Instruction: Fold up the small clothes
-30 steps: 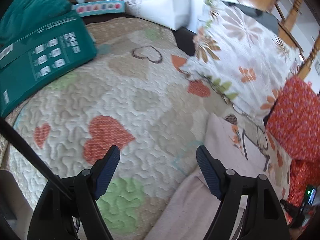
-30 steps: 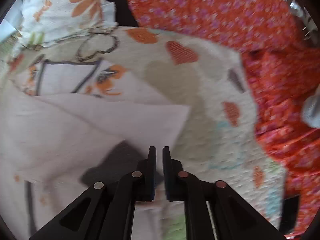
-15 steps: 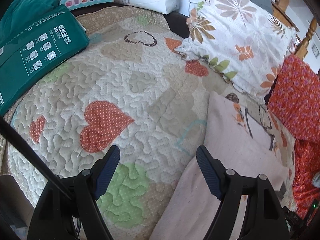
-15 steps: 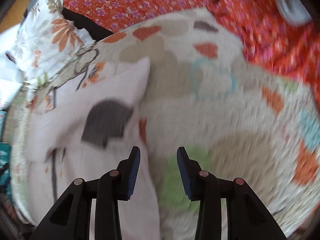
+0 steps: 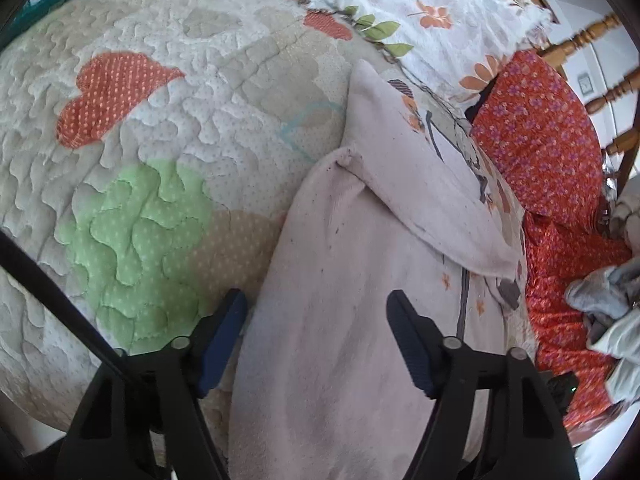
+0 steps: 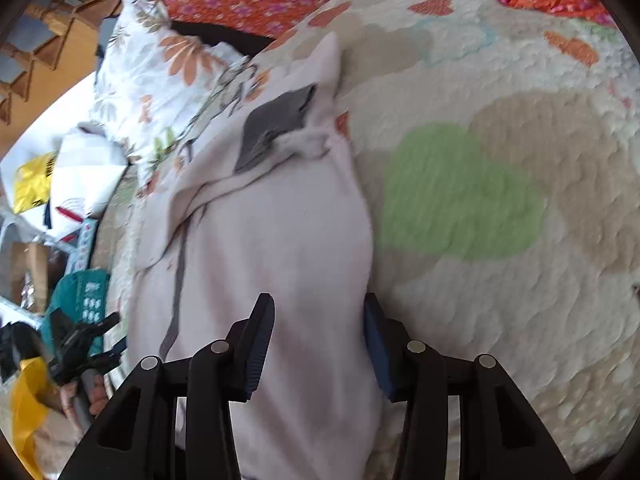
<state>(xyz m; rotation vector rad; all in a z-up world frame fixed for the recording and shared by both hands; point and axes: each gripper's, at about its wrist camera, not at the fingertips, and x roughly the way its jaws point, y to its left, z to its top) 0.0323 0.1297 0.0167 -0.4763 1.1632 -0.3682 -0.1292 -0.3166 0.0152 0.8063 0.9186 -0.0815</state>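
A: What has just changed?

B: A second ago the right gripper [image 6: 318,344] was pinched shut at a raised sleeve of the pale pink garment [image 5: 340,320]. Its jaws have just been opening, and now they stand about half apart, astride the near end of the cloth. The sleeve lies folded across the body, grey cuff [image 6: 276,124] on top.

A: Is it holding anything now?

B: I'd say not. The cloth runs between the pads, but the view is blurred there, so light contact on one side can't be ruled out.

A: And the left gripper [image 5: 316,344]?

B: It has dropped from over bare quilt to the garment's near end. Its jaws have just been closing a little, yet stay wide; the cloth sits between them with a gap at each pad, so nothing is gripped.

A: What does that mean for the folding?

B: One sleeve fold looks finished. Both tongs at the same end suggests the next fold is lengthwise, near end carried to the far end.

A: Where does the garment lie, and which way?

B: On the heart-patterned quilt [image 5: 160,140], its long axis running from the quilt's near edge toward the floral pillow [image 5: 420,20] at the far edge, a pointed corner leading.
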